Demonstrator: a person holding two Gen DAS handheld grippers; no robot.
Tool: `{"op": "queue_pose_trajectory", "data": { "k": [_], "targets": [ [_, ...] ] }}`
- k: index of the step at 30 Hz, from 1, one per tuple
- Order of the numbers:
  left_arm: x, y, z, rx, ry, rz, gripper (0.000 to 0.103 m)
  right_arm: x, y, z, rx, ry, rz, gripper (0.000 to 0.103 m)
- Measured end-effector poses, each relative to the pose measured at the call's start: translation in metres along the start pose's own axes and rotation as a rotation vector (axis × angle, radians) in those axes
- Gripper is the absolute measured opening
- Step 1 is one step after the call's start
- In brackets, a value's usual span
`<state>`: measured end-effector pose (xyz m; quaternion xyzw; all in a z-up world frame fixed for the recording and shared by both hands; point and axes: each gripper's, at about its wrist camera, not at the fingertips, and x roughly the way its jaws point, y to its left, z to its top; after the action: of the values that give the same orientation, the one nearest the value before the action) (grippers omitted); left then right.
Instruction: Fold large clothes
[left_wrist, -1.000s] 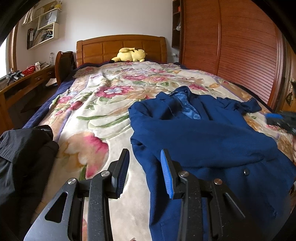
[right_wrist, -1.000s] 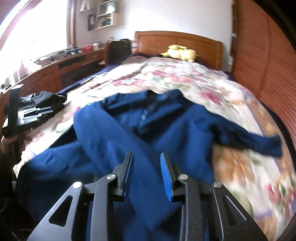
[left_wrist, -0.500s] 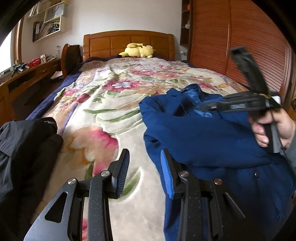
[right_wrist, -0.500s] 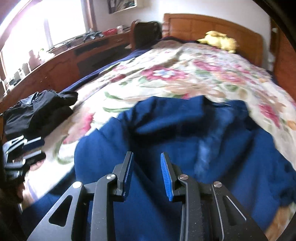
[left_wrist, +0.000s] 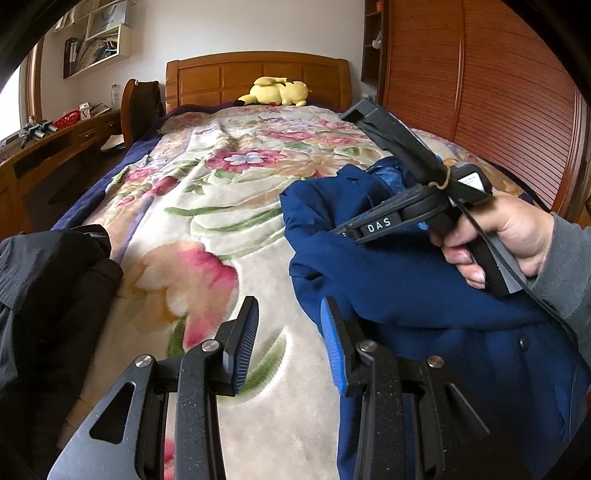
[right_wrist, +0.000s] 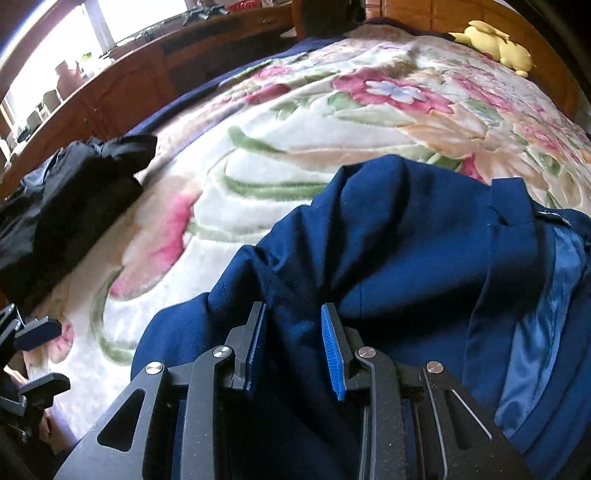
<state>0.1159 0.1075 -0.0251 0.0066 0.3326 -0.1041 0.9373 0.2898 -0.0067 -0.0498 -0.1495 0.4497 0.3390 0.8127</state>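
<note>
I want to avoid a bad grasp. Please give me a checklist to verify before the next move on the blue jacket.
1. Right gripper open: ok.
2. Fabric of the blue jacket between its fingers: ok, a raised fold sits there.
3. Left gripper open and empty: ok.
4. Left gripper at the jacket edge: cannot tell, the floral blanket shows between its fingers.
5. Black garment apart from the jacket: ok.
6. Jacket lying flat: not ok, bunched.

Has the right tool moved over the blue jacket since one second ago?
Yes. The right tool has advanced over the blue jacket toward its left edge, nearer the black clothes.
</note>
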Motion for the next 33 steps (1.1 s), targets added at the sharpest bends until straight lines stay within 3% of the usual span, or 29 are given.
{"op": "queue_pose_trajectory", "data": {
  "k": [2, 4, 9, 13, 15, 20, 21, 24, 28, 33],
  "targets": [
    [0.000, 0.000, 0.000, 0.000, 0.002, 0.001, 0.036, -0.004, 0.004, -0.001, -0.028, 0.008, 0.012, 0.011],
    [0.000, -0.001, 0.000, 0.001, 0.001, 0.002, 0.036, -0.012, 0.013, -0.001, -0.083, -0.008, -0.030, 0.005],
    [-0.002, 0.000, -0.001, 0.005, -0.004, -0.001, 0.036, -0.030, 0.029, 0.005, -0.116, -0.096, -0.122, 0.003],
    [-0.002, 0.000, -0.002, 0.006, -0.003, -0.002, 0.036, -0.060, 0.024, 0.014, -0.079, -0.237, -0.290, 0.003],
    [-0.002, 0.000, -0.003, 0.006, -0.003, -0.004, 0.036, -0.059, 0.017, 0.019, -0.051, -0.242, -0.354, 0.003],
    [-0.002, 0.000, -0.003, 0.008, -0.005, -0.007, 0.036, -0.050, 0.009, 0.014, 0.012, -0.225, -0.311, 0.003],
    [-0.002, 0.000, -0.003, 0.009, -0.005, -0.008, 0.036, -0.053, 0.009, 0.013, 0.022, -0.232, -0.292, 0.005],
    [-0.002, -0.001, -0.003, 0.008, -0.005, -0.010, 0.036, -0.071, 0.016, -0.005, 0.021, -0.263, -0.280, 0.023],
    [-0.005, -0.003, -0.002, 0.010, -0.014, -0.015, 0.036, -0.131, 0.013, -0.056, -0.001, -0.287, -0.293, 0.045],
    [-0.016, -0.010, -0.001, 0.024, -0.038, -0.015, 0.036, -0.181, -0.005, -0.127, 0.073, -0.287, -0.326, 0.045]
  ]
}}
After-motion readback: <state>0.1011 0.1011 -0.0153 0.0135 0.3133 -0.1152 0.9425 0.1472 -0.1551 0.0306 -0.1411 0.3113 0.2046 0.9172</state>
